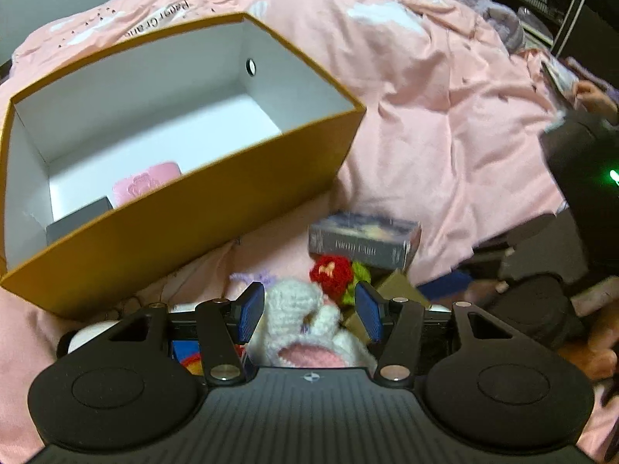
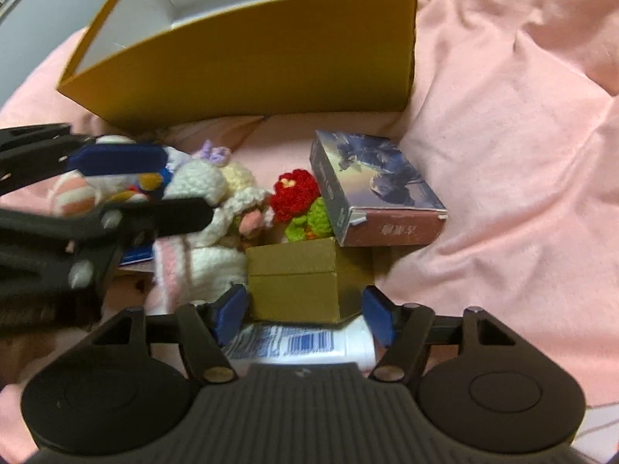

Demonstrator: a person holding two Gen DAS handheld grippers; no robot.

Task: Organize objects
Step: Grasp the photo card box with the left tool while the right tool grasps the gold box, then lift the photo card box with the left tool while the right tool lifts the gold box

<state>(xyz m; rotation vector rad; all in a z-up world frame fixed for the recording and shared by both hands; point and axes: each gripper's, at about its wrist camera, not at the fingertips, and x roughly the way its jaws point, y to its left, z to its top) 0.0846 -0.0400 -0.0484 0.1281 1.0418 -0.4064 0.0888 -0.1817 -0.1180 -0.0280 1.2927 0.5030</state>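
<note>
Left wrist view: white crochet toy [image 1: 305,321] between the finger pads; its lower part is hidden behind the gripper body. Contact with the pads cannot be told. Gold box [image 1: 398,290] beyond the right-hand finger, mostly hidden by it. Grey item [image 1: 79,218] and pink item [image 1: 147,185] in the orange box [image 1: 193,216], ahead-left of the fingers, half hidden by its near wall.

Right wrist view: white bottle [image 2: 309,344] under the fingers, ends covered; label print too small to read. Orange box cut off by top edge. Left gripper [image 2: 154,185] blurred.

Pink bedspread [image 1: 445,89] is showing upside-down print "Paper Crane"; barcode is showing on white bottle [image 2: 309,344], digits unreadable.
</note>
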